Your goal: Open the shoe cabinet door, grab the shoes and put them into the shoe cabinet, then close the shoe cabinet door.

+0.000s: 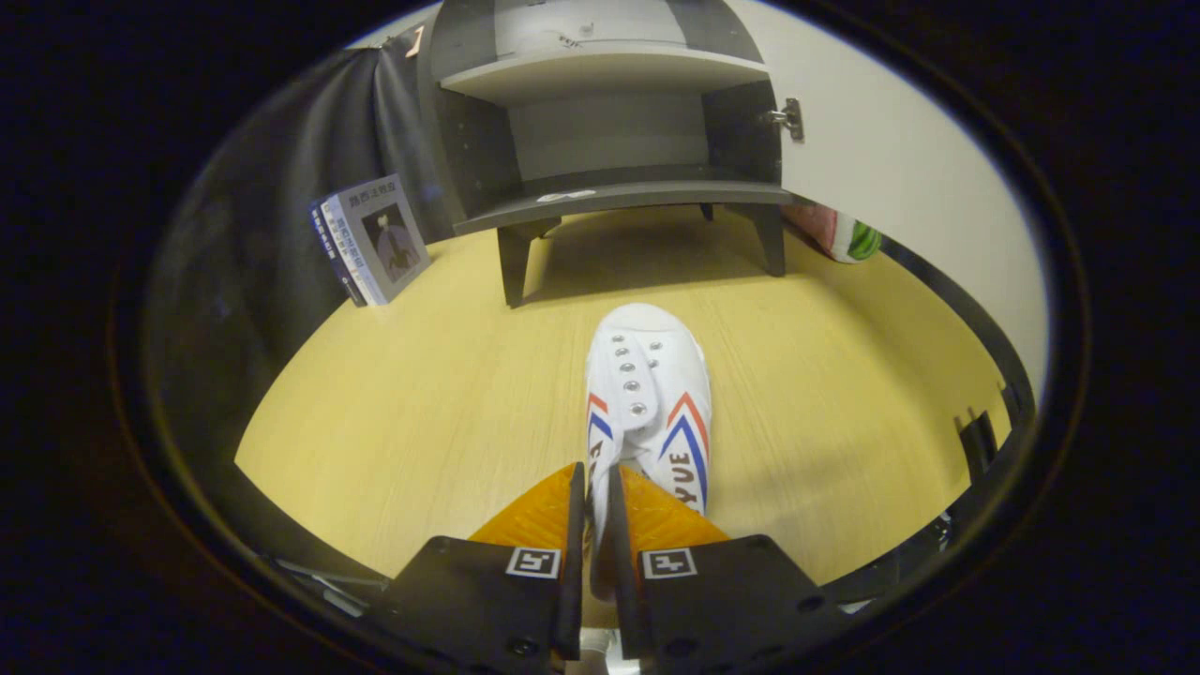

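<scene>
A white canvas shoe (649, 394) with red and blue stripes points toe-first away from me, over the wooden tabletop (422, 403). My gripper (592, 487) is shut on the shoe's heel-side wall, which is pinched in the narrow gap between both fingers. Beyond the shoe stands the grey shoe cabinet (609, 131) on short legs, with bare shelves. Its white door (900, 159) is swung open to the right on a metal hinge (786, 117).
A stack of books (370, 239) leans against the dark cloth left of the cabinet. A pink and green object (844, 234) lies behind the door's lower edge, right of the cabinet. Black fixtures (980, 441) sit at the table's right edge.
</scene>
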{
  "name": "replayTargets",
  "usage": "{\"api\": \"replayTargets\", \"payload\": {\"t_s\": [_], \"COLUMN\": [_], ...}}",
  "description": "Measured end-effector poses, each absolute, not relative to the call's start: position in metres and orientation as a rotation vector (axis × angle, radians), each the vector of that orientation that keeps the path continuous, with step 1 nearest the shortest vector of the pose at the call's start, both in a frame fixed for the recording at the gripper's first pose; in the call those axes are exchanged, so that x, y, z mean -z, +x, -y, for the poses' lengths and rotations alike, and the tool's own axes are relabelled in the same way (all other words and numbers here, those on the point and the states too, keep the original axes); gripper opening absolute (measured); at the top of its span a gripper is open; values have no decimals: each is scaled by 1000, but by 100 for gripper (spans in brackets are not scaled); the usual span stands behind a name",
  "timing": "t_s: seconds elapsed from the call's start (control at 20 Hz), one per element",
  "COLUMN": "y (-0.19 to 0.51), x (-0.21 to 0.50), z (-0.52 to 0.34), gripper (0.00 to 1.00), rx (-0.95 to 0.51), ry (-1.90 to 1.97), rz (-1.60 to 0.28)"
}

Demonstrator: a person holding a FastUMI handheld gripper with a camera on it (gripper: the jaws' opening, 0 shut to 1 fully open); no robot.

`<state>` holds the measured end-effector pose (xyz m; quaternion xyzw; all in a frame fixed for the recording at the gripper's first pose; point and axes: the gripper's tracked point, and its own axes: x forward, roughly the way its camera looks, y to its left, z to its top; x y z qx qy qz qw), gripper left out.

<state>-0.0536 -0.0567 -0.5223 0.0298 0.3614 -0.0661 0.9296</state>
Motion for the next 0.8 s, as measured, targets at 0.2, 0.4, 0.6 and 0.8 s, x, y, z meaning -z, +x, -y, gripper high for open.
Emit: {"api": "replayTargets", "payload": {"t_s": [0.2,0.4,0.6,0.8], "y": [-41,-36,-34,-17], "x": [533,536,526,493], "z": [56,54,51,50], "gripper": [18,8,3,3], "rx": [142,139,153,165], "ry": [32,-46,-38,-37], "rz": [-699,-681,-698,-654]}}
